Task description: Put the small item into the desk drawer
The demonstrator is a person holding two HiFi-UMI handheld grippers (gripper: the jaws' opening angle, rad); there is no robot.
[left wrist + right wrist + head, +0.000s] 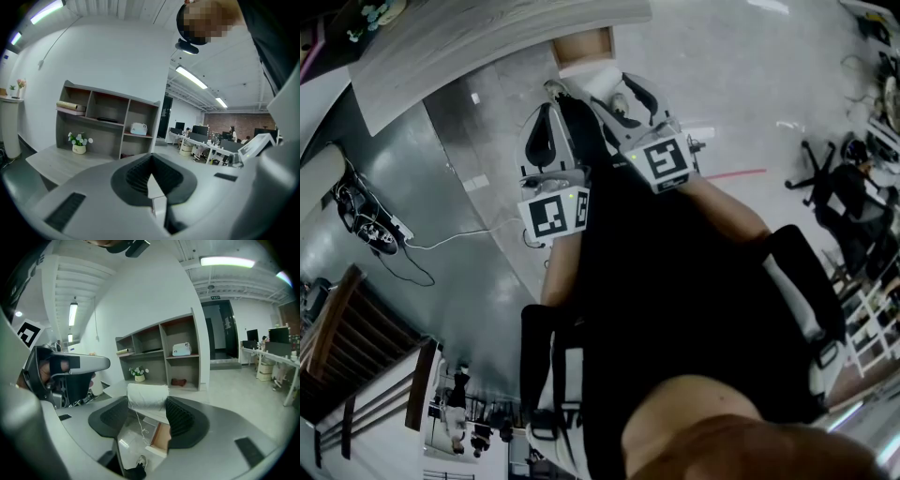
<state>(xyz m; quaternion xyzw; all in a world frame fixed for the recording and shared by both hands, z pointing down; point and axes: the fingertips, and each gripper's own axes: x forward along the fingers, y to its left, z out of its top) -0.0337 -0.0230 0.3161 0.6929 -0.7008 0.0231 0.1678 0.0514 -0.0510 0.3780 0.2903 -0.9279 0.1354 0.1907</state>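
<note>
Head view: looking steeply down over the person's dark clothing. Both tools were raised side by side in front of the body, marker cubes facing up. The right tongs (pixel 602 89) reached toward the edge of the pale wood-grain counter (pixel 469 37), with a white roll (pixel 589 77) at their tip. The open wooden drawer (pixel 584 45) lay just beyond the roll, under the counter edge. The left tongs (pixel 555 111) sat just beside the right ones, nearer the body. How far either pair was open could not be read here.

Left gripper view: the tongs were closed, their ribbed pads meeting at a seam with nothing between them. Only this view showed the counter top from the side. On it stood a grey shelf unit (pixel 105 124) and a small pot of white flowers (pixel 78 143). No drawer or roll appeared.

Right gripper view: the tongs were parted by the width of the roll and clamped on it, lying crosswise between the pads. A loose thread (pixel 139 425) hung from it. Below, through the gap, were the open drawer and a shoe (pixel 140 461) on the floor. The roll was above the drawer, not inside it.
</note>
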